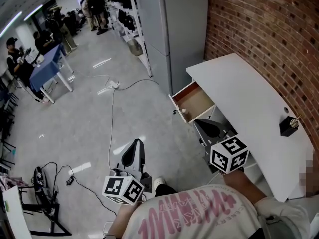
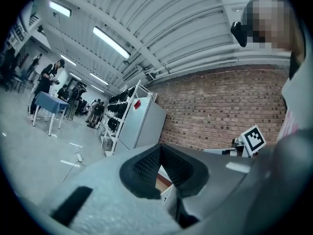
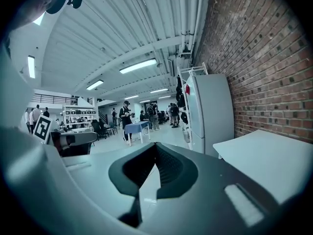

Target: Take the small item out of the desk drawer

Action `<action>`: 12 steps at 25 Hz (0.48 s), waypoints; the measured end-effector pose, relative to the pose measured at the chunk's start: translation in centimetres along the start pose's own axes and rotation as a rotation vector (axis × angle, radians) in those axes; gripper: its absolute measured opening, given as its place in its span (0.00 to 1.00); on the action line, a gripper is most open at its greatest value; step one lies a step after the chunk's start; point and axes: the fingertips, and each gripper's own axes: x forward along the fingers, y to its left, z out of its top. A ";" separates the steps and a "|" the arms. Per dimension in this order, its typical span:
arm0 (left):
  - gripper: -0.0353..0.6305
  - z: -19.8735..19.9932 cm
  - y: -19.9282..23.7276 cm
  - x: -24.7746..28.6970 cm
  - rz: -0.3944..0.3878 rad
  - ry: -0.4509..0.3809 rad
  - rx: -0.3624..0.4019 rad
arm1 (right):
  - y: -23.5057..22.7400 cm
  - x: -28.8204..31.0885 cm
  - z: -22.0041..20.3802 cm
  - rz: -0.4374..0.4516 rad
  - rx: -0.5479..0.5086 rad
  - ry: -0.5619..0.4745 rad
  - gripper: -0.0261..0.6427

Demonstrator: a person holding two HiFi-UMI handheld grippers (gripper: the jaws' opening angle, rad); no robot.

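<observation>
The brick wall (image 1: pixel 259 29) runs behind the drawer and along the far edge of the white tabletop (image 1: pixel 249 98) that the drawer hangs under. A tall pale cabinet (image 1: pixel 174 29) stands just past the drawer's far side, against the same wall. The drawer (image 1: pixel 198 102) is pulled out over the grey floor, and its brown bottom is open to the head view.

The right tongs (image 1: pixel 202 124) sit just beside the drawer's near side, level with the tabletop's edge and pointing toward the drawer. Their jaws are closed tip to tip with nothing between them; the right gripper view shows only floor through the small gap behind the tips. The left tongs (image 1: pixel 135 144) hang over the floor, well apart from the drawer on its open side. Their jaws are also drawn together and empty, and in the left gripper view a sliver of the drawer shows through the gap behind the tips.

The small item (image 1: pixel 184 111), a pale little thing, lies inside the drawer in the corner nearest the person, against the front panel. It is near the tips of the right tongs but clear of them, and far from the left tongs.

A small black object (image 1: pixel 288 125) rests on the tabletop well away from the drawer, toward the wall.
</observation>
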 end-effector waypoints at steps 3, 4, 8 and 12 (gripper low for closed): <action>0.06 0.1 1.3 0.6 -0.008 0.014 -0.011 | 0.6 1.2 0.1 0.001 0.000 0.008 0.06; 0.06 0.2 1.7 0.9 -0.012 0.017 -0.012 | 0.6 1.6 0.0 -0.001 0.000 0.014 0.06; 0.06 0.5 3.3 2.0 -0.019 0.019 -0.017 | 0.4 3.6 0.0 -0.004 0.021 0.021 0.06; 0.06 0.9 5.2 3.4 -0.027 0.025 -0.033 | 0.6 6.2 0.4 0.003 0.018 0.024 0.06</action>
